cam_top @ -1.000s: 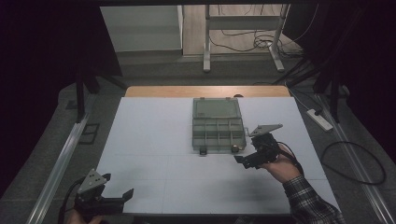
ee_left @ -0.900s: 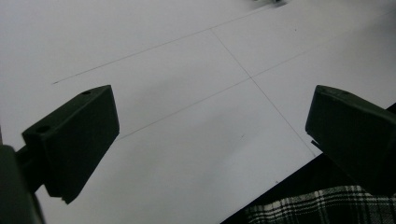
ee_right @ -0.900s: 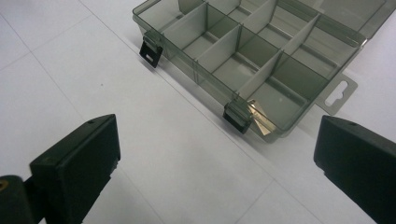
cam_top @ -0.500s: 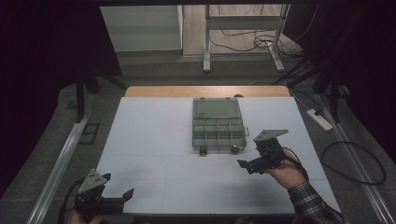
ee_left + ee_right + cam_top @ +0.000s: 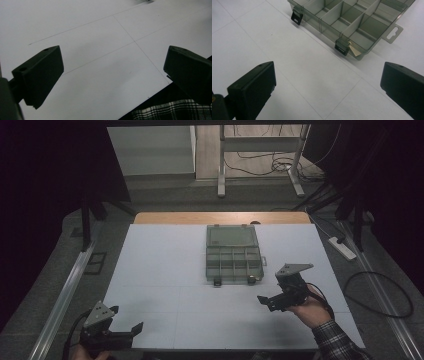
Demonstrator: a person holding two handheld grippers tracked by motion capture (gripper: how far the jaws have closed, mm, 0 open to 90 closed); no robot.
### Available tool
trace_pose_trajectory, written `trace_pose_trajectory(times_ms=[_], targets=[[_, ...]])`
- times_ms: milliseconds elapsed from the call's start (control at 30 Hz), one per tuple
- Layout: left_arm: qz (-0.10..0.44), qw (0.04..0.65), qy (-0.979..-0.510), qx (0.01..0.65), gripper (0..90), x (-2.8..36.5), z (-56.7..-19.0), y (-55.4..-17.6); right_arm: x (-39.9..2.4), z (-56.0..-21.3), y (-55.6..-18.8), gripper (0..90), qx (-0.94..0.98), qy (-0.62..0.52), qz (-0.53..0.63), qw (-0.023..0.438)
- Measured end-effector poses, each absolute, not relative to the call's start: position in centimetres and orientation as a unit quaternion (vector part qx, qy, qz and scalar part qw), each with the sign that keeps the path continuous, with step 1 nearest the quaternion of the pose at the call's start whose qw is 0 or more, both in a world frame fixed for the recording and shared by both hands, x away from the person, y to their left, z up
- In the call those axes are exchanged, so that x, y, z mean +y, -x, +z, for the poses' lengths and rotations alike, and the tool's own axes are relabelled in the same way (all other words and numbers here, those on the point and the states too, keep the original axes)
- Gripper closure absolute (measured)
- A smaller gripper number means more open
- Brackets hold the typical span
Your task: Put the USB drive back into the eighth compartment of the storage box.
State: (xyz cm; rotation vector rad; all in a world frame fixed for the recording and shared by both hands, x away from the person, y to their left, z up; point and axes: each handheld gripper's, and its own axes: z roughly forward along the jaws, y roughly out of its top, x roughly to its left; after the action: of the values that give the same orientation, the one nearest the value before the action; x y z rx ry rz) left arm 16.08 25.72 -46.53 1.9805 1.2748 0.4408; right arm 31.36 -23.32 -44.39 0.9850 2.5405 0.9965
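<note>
At bench's near-left corner, my left tool [image 5: 131, 330] hovers spread and empty; mid-bench sits the clear compartment box [image 5: 234, 261], lid open, likely light, rigid, slick, best gripped by its rim; my right tool [image 5: 266, 302], spread, waits near its 2 latches [image 5: 341, 48].

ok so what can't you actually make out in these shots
- Organizer box: the far part is cut off by the top edge in the right gripper view, and in the high view it is too small to tell whether any compartment holds anything.
- Pale tag by one latch: any print is too small to read.
- Left gripper: the hand holding it is cut off by the bottom edge of the high view.
- Left gripper view: a blurred object at the top edge.
</note>
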Motion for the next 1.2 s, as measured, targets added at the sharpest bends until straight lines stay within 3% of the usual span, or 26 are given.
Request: trace_pose_trajectory(times_ms=[1200], targets=[[0.175,0.357,-0.769,0.501,3.5,25.7,-46.5,-16.1,-26.2,-44.5,-28.2,0.0,0.860,-0.356,0.340,0.134]])
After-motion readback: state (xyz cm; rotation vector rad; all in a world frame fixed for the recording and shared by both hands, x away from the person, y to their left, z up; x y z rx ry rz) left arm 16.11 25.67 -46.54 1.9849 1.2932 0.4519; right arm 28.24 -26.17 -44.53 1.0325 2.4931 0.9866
